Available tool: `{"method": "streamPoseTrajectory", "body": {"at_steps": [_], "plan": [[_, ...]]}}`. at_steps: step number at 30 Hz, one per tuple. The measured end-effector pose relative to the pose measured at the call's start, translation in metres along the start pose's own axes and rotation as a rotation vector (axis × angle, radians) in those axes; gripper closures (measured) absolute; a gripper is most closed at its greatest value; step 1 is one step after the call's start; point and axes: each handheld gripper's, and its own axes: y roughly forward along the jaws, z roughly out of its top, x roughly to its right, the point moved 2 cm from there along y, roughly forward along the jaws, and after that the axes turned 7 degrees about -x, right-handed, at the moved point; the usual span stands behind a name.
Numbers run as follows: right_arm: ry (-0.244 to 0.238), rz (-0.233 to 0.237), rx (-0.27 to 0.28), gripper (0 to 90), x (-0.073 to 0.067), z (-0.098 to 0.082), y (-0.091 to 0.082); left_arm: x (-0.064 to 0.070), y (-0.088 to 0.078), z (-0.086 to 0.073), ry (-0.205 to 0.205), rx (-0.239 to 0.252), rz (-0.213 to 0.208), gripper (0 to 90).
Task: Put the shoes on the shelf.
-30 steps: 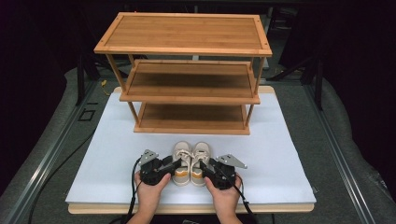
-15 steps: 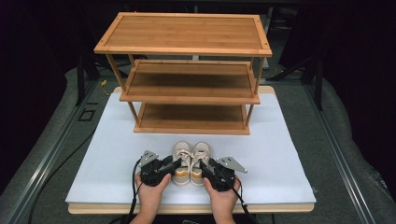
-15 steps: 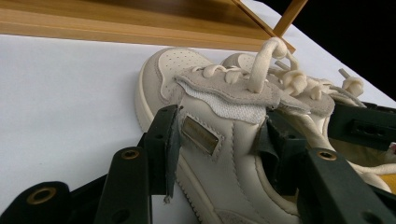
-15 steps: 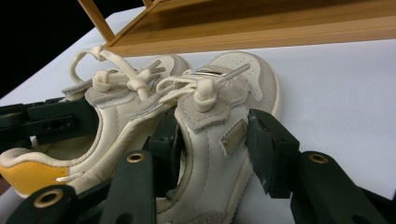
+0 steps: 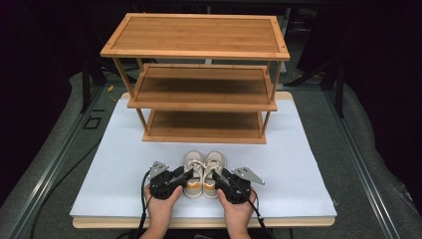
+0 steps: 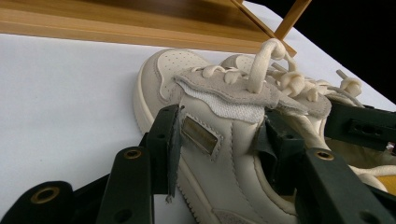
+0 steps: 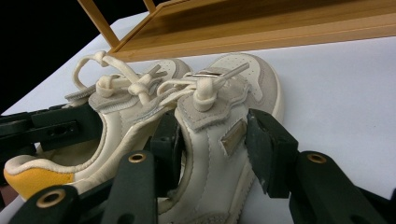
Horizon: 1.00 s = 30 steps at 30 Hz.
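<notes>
Left shoe: a small cream leather sneaker with grey suede trim and cream laces (image 6: 224,140) stands on the white table mat (image 5: 124,164), on the person's side of the three-tier bamboo shoe rack (image 5: 199,74), toe toward the rack
Right shoe: a matching cream sneaker with a yellow heel lining (image 7: 224,135) stands just beside the left one, sides touching or nearly so
Left gripper: the black two-jaw left gripper (image 6: 219,140) straddles the left shoe at mid-length, one pad against the outer side wall by the metal tag, the other inside the collar; its jaws have just been closing on that shoe wall, and whether the pads press firmly I cannot tell
Right gripper: the black two-jaw right gripper (image 7: 219,144) straddles the right shoe the same way, outer pad beside its side tag, inner pad in the gap toward the other shoe; jaws partly closed about the shoe, contact on the outer side not plain
Edges and room: bare mat lies between the toes and the rack's bottom shelf (image 5: 204,127), and wide on both sides of the pair; the mat's edge nearest the person is close behind the hands
Writing: each shoe bears a small metal side tag (image 6: 201,135), its lettering too small to read
</notes>
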Motion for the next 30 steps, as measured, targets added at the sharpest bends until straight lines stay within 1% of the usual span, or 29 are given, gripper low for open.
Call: {"method": "streamPoseTrajectory", "body": {"at_steps": [2,4,6,7,8,12,15,16,17,20,21,23,24,25,26,27,30], "plan": [[0.003,0.001,0.010,56.8,0.000,0.000,0.001,0.000,0.000,0.000,0.000,0.001,0.000,54.2],[0.004,0.002,0.001,56.8,-0.001,0.000,0.000,0.000,-0.001,0.001,0.001,0.001,0.002,54.2],[0.007,0.004,0.010,56.8,-0.001,0.000,0.000,0.001,-0.001,0.001,0.001,-0.001,0.002,54.2],[0.007,0.004,0.010,56.8,-0.001,0.000,0.000,0.001,-0.001,0.001,0.001,-0.001,0.002,54.2],[0.006,0.006,-0.001,56.9,-0.001,0.000,-0.001,0.001,-0.002,0.001,0.001,0.000,0.002,54.2],[0.008,0.003,0.004,56.8,-0.002,0.002,-0.002,0.001,-0.003,0.003,-0.003,0.006,-0.002,54.2],[0.010,0.009,0.010,56.8,-0.003,0.005,-0.004,0.002,-0.005,0.006,-0.004,0.008,-0.004,54.2],[0.010,0.007,0.022,56.8,-0.004,0.006,-0.003,0.002,-0.005,0.007,-0.002,0.010,-0.003,54.2],[0.009,0.011,0.011,56.9,-0.004,0.007,-0.005,0.002,-0.006,0.008,0.000,0.008,-0.003,54.2],[0.007,0.005,0.015,56.8,-0.006,0.010,-0.006,0.003,-0.008,0.011,0.003,0.009,-0.004,54.2],[0.007,0.011,0.024,56.8,-0.006,0.011,-0.006,0.004,-0.010,0.013,0.002,0.014,-0.004,54.2],[0.006,0.005,0.020,56.8,-0.007,0.013,-0.008,0.004,-0.011,0.015,0.000,0.016,-0.007,54.2],[0.005,0.015,0.021,56.8,-0.008,0.014,-0.008,0.004,-0.011,0.015,0.000,0.016,-0.007,54.2],[0.004,0.009,0.022,56.8,-0.008,0.015,-0.009,0.004,-0.012,0.016,0.001,0.014,-0.007,54.2],[0.006,0.015,0.020,56.8,-0.009,0.016,-0.009,0.005,-0.013,0.018,0.000,0.017,-0.008,54.2],[0.006,0.014,0.030,56.8,-0.009,0.017,-0.009,0.005,-0.013,0.018,0.000,0.017,-0.008,54.2],[0.008,0.004,0.033,56.8,-0.010,0.019,-0.010,0.005,-0.015,0.022,0.005,0.018,-0.008,54.2]]}}
